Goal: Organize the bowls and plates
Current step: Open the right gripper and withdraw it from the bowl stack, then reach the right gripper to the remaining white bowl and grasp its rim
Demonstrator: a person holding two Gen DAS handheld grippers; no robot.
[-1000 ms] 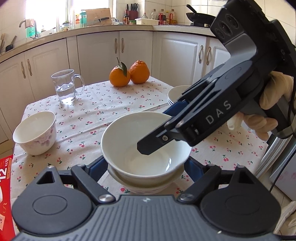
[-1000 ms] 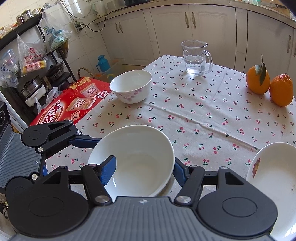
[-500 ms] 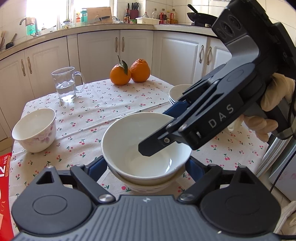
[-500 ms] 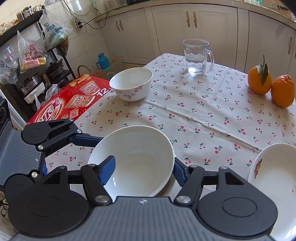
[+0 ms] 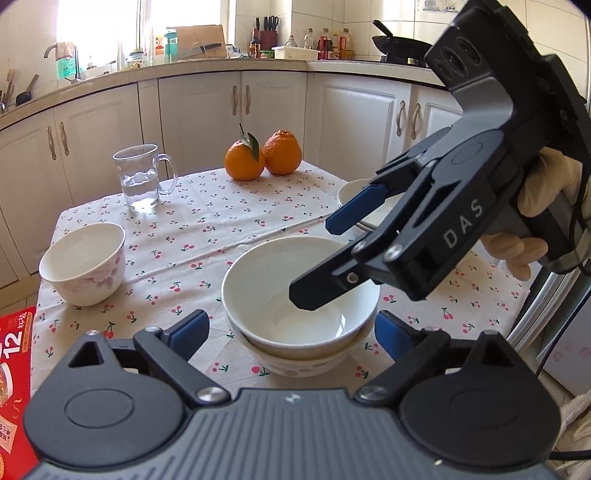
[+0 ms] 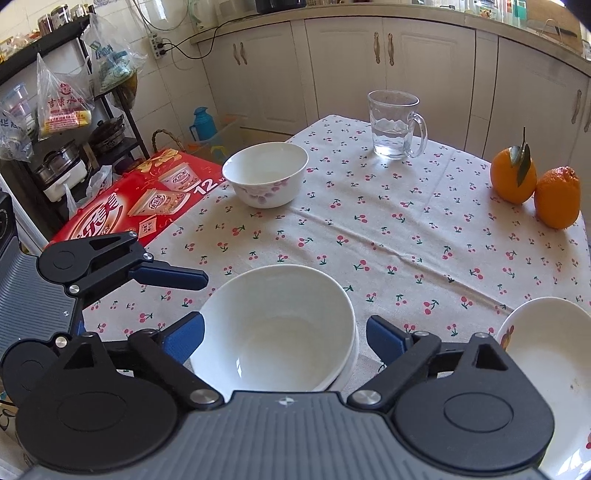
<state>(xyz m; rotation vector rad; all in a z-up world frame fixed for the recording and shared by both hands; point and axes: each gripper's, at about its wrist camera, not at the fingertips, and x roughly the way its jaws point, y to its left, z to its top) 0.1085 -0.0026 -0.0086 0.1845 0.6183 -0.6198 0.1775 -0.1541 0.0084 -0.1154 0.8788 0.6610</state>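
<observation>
White kitchen cabinets (image 5: pixel 199 110) fill the upper frame behind my cherry-print clothed desk (image 5: pixel 221 229). At lower centre, the round white ceramic bowl (image 5: pixel 295 291) sits mouth-up, nested in another. My left tongs (image 5: pixel 291 334) and right tongs (image 6: pixel 284 334) are opening, released, straddling it.

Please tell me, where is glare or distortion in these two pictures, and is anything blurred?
Left wrist view: window overexposed, cabinets bowed by the fisheye, stacked bowls sharp. Right wrist view: even light, counter edge curved, corners dark, no motion blur.
</observation>
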